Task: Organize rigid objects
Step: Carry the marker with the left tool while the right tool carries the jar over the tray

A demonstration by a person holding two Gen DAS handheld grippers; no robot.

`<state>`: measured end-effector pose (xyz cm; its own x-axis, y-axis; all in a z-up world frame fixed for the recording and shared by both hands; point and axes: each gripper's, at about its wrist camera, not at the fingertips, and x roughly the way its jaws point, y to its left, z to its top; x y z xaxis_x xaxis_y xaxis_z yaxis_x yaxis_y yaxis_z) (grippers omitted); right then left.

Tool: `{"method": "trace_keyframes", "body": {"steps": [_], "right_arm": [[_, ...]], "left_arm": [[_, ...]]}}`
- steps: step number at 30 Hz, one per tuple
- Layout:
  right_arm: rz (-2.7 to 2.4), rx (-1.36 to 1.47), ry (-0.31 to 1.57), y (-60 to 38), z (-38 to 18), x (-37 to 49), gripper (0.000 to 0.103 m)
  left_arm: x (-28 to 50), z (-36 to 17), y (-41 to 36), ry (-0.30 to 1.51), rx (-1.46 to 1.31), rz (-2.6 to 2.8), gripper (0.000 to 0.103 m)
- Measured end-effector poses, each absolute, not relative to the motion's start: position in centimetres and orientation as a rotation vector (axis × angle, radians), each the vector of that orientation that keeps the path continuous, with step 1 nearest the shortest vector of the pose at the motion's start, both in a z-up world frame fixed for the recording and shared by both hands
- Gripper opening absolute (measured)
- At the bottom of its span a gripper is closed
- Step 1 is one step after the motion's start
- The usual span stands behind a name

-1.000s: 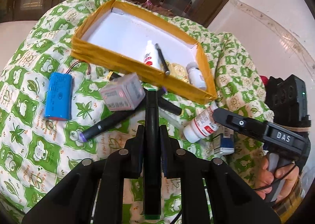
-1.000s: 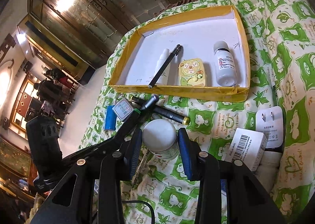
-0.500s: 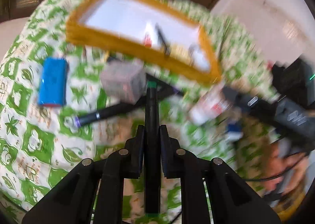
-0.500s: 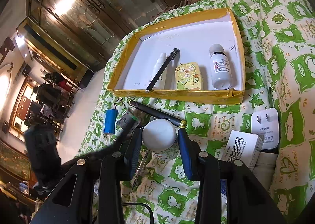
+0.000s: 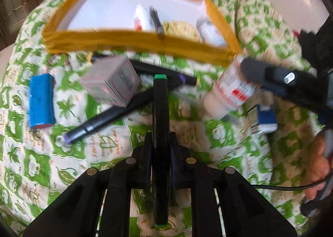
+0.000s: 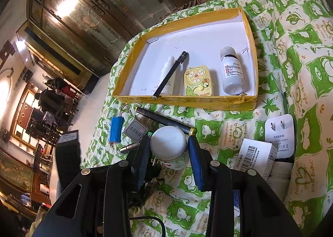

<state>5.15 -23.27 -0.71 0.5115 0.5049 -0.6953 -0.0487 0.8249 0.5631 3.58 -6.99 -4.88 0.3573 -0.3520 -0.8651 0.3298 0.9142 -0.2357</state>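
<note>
My left gripper point(image 5: 159, 149) is shut on a black marker with a green cap point(image 5: 159, 112), held above the green-patterned cloth. My right gripper point(image 6: 169, 149) is shut on a white pill bottle point(image 6: 169, 146), which also shows in the left wrist view point(image 5: 231, 91), lifted in front of the yellow-rimmed tray point(image 6: 185, 100). The tray point(image 5: 133, 42) holds a white tube point(image 6: 169, 74), a black pen point(image 6: 170, 74), a yellow tin point(image 6: 198, 81) and a small white bottle point(image 6: 231, 72).
On the cloth before the tray lie a blue battery point(image 5: 40, 101), a grey box point(image 5: 112, 85), black pens point(image 5: 108, 118), a white plug adapter point(image 6: 280, 135) and a barcode box point(image 6: 256, 158). The left gripper's body shows at the left in the right wrist view point(image 6: 68, 153).
My right gripper has lifted the white bottle up and toward the tray's near corner. My left gripper with the marker has shifted, so the tray sits nearer in its view.
</note>
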Motion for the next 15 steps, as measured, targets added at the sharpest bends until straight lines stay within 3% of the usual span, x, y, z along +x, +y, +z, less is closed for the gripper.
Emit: {"method": "trace_keyframes", "body": {"steps": [15], "right_arm": [[0.346,0.521,0.979,-23.3,-0.3,4.9,0.033]], "left_arm": [[3.2,-1.9,-4.1,1.068,-0.197,-0.457,0.012]]}}
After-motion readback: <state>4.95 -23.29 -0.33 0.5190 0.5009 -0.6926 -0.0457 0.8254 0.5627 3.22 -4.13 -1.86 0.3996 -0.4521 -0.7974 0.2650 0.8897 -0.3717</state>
